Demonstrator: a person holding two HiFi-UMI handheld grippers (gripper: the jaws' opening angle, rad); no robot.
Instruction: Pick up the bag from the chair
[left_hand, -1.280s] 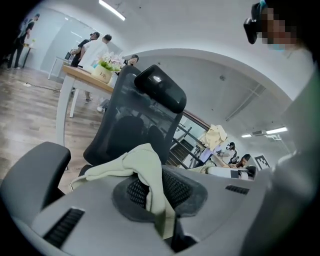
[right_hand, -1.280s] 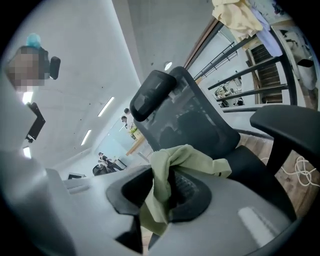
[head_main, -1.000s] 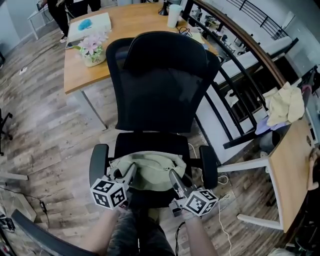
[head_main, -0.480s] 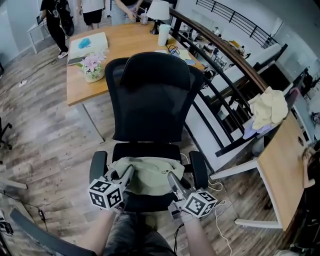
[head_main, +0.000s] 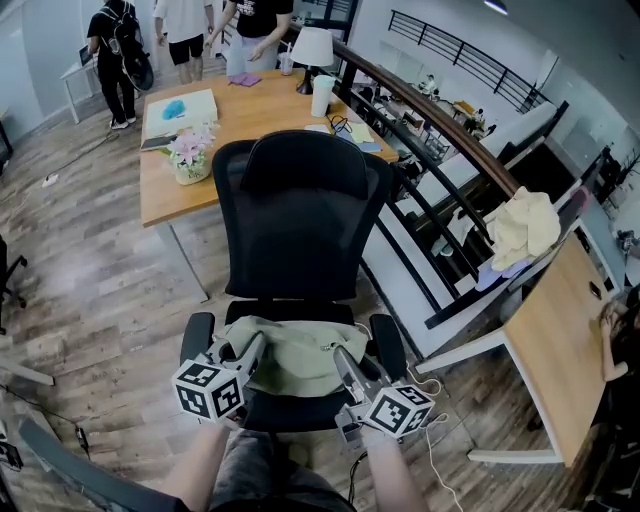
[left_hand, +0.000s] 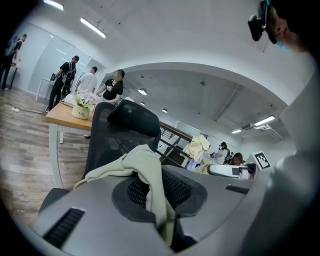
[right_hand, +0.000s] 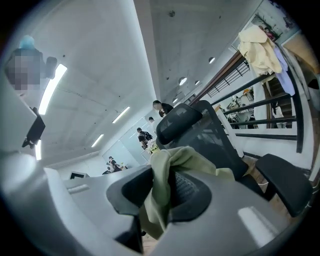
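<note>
The bag (head_main: 300, 352) is rising higher above the chair (head_main: 300, 215). My left tool (head_main: 243, 352) and right tool (head_main: 347, 358) are clamping its nine- and three-o'clock edges, and I'm aiming to keep lifting level.

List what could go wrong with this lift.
1. The left gripper and the right gripper each pinch only a thin fold of the bag, so the fabric may slip out under its weight.
2. The bag hangs between the chair's armrests and might snag on one.
</note>
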